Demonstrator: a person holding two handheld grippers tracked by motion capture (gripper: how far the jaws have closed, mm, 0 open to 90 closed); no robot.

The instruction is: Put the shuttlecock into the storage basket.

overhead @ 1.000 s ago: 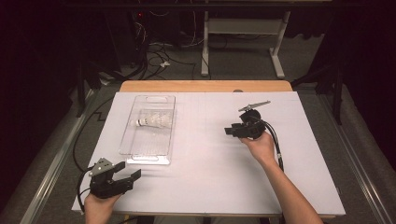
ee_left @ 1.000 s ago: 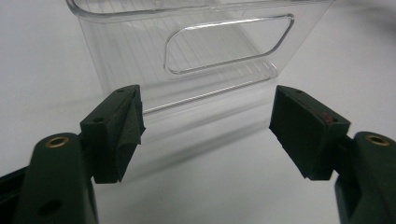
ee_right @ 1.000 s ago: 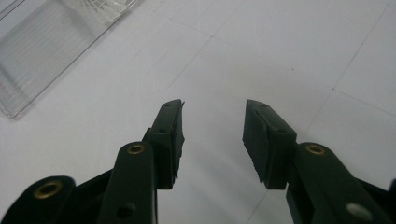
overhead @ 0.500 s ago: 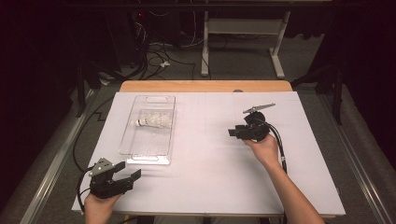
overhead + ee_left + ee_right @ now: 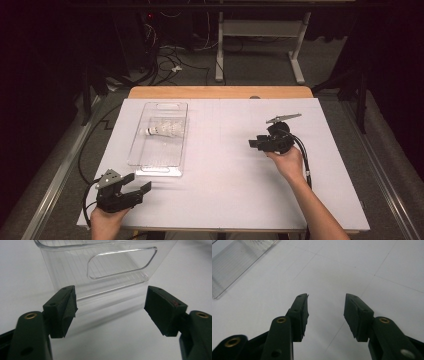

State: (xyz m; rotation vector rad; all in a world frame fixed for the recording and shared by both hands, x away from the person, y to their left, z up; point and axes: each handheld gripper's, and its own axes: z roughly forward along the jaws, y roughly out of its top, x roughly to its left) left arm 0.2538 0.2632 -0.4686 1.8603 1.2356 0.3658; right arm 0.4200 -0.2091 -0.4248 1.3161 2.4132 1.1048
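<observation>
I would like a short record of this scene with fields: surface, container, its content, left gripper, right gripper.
surface: white table top
container: clear plastic tray, left of centre
content: one shuttlecock, lying on its side
left gripper: open, nothing between the jaws, pointed at the tray's near end
right gripper: open, jaws have just been opening, nothing between them

Tabletop (image 5: 220, 200): bare white surface across the centre and the 3 to 6 o'clock part; wide passage there.
Clear bin (image 5: 159, 140): the one obstacle, standing at 10 o'clock, long side running 12 to 6.
Shuttlecock (image 5: 164, 130): lies inside the clear bin, reachable from above.
Left hand-held gripper (image 5: 137, 189): at 7 o'clock, bare gap up to the bin's near wall.
Right hand-held gripper (image 5: 254, 144): at 3 o'clock, bare surface between it and the bin.
</observation>
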